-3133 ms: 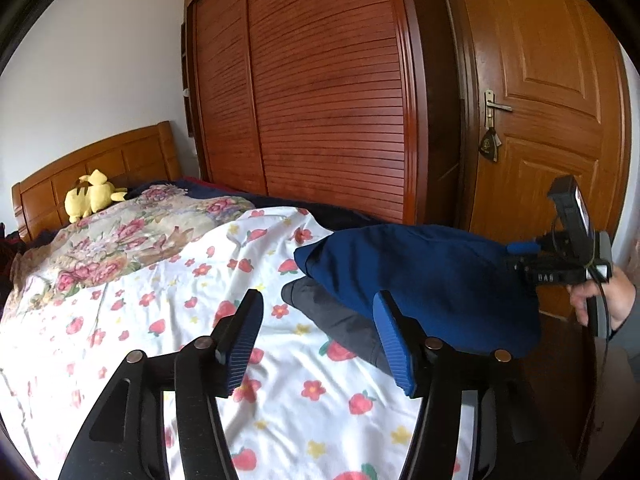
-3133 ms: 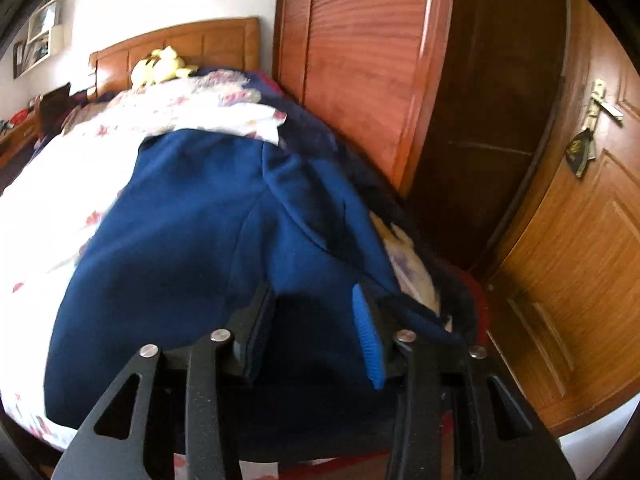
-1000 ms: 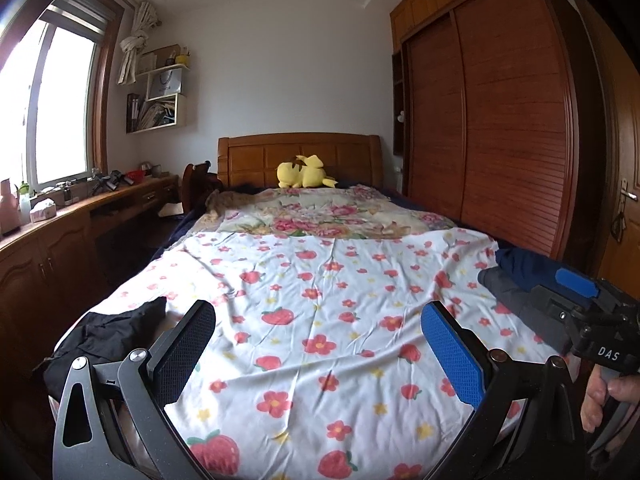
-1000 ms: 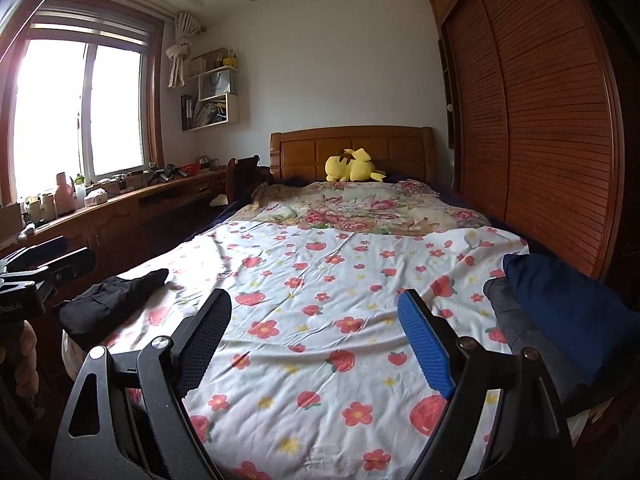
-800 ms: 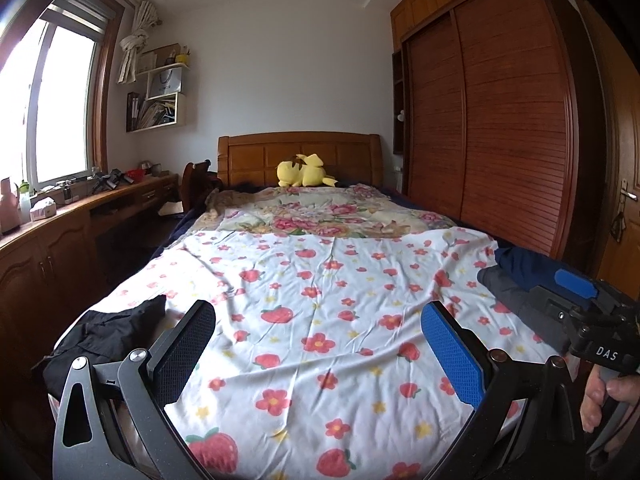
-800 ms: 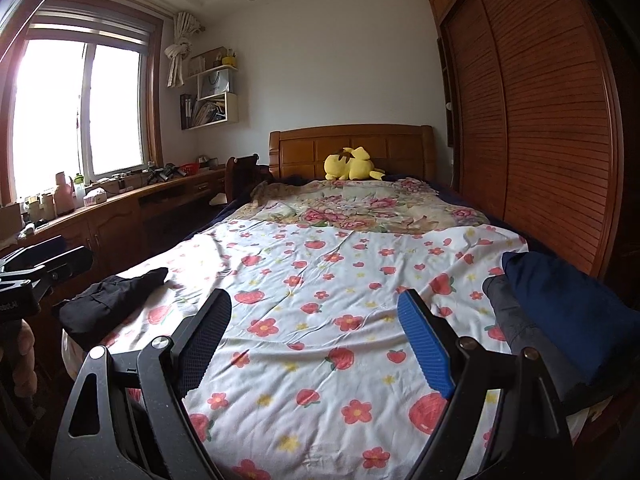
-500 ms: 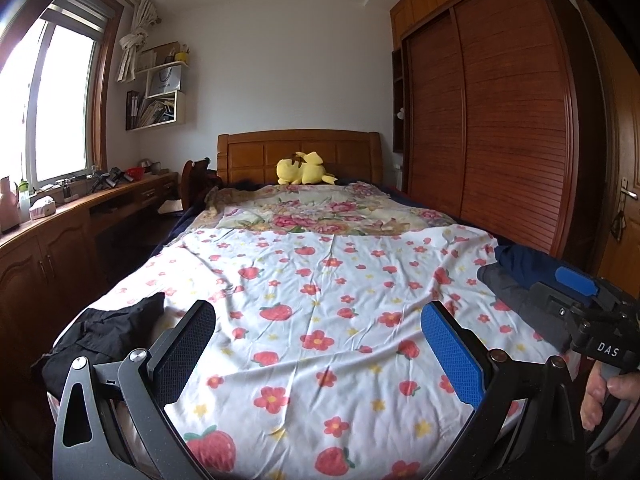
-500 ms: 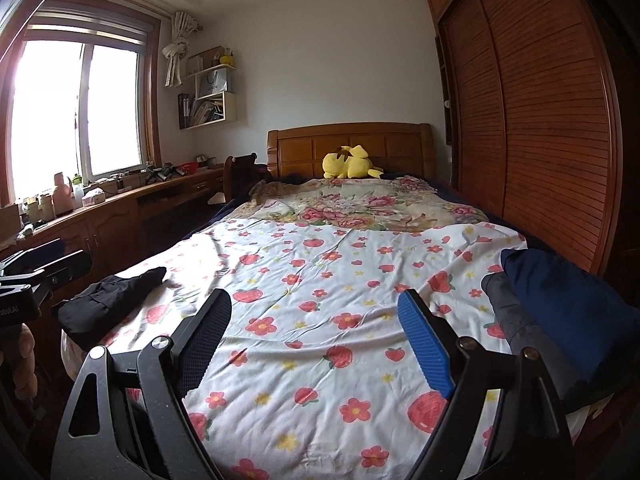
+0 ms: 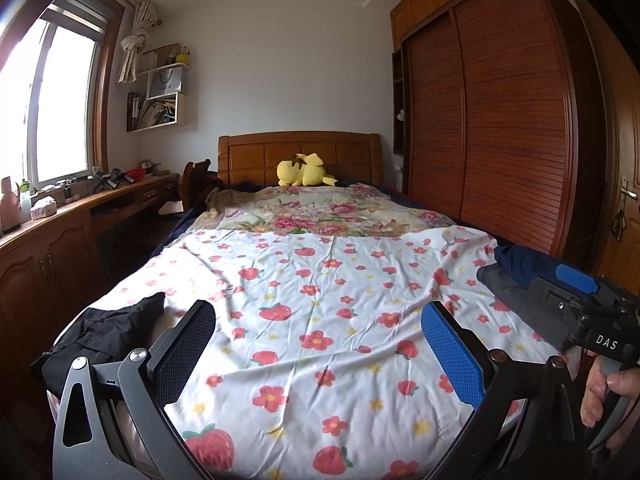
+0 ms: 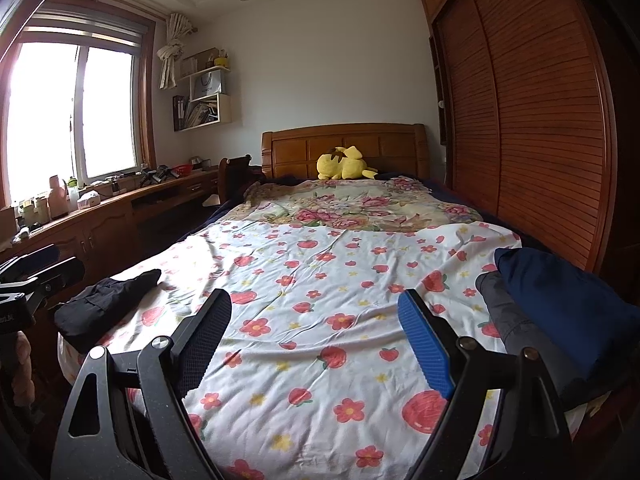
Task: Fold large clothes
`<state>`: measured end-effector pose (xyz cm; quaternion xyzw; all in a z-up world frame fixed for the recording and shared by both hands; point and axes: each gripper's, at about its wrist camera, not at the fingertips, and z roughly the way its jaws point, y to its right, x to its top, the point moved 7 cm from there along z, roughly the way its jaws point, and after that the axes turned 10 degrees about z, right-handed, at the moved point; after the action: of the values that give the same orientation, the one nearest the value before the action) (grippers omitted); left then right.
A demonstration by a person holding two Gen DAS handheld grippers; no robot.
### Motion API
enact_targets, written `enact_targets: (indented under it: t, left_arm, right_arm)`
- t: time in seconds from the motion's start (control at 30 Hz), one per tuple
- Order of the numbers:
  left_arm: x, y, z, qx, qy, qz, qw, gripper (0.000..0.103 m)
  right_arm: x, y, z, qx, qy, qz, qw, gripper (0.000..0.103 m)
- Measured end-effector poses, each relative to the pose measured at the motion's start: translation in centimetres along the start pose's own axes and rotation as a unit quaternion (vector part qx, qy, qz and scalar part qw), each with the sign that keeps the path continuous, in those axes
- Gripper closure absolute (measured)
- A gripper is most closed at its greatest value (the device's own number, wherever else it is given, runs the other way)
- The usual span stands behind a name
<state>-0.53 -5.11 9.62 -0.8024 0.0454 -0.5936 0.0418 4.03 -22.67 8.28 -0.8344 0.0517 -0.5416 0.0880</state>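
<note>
A folded navy garment (image 10: 560, 300) lies on a folded grey one (image 10: 502, 316) at the bed's right edge; both also show in the left wrist view as navy garment (image 9: 520, 262) and grey garment (image 9: 502, 286). A crumpled black garment (image 9: 104, 332) lies at the bed's near left corner, seen too as black garment (image 10: 104, 304). My left gripper (image 9: 320, 344) and right gripper (image 10: 316, 336) both hover open over the near end of the bed, with nothing between their fingers. Both point up the bed's length.
The bed sheet (image 9: 320, 272), white with strawberries and flowers, covers the bed; a floral quilt (image 9: 332, 216) and a yellow plush toy (image 9: 304, 174) lie near the headboard. A wooden desk (image 10: 120, 216) runs along the left, a wardrobe (image 10: 532, 120) along the right. A hand (image 9: 604, 388) grips the other tool's handle.
About three seconds ago both grippers faced the navy garment by the wardrobe with narrower jaws. They have since swung to face up the bed with jaws wide. Over the last second nothing moved.
</note>
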Motion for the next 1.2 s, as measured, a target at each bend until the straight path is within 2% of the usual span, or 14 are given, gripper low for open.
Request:
enact_targets:
  t: [1.2]
  left_arm:
    - [-0.2,0.3,-0.2,0.001,0.001,0.005,1.0,0.001]
  right_arm:
    - [0.6,0.9,-0.1,-0.003,0.006,0.002,1.0,0.017]
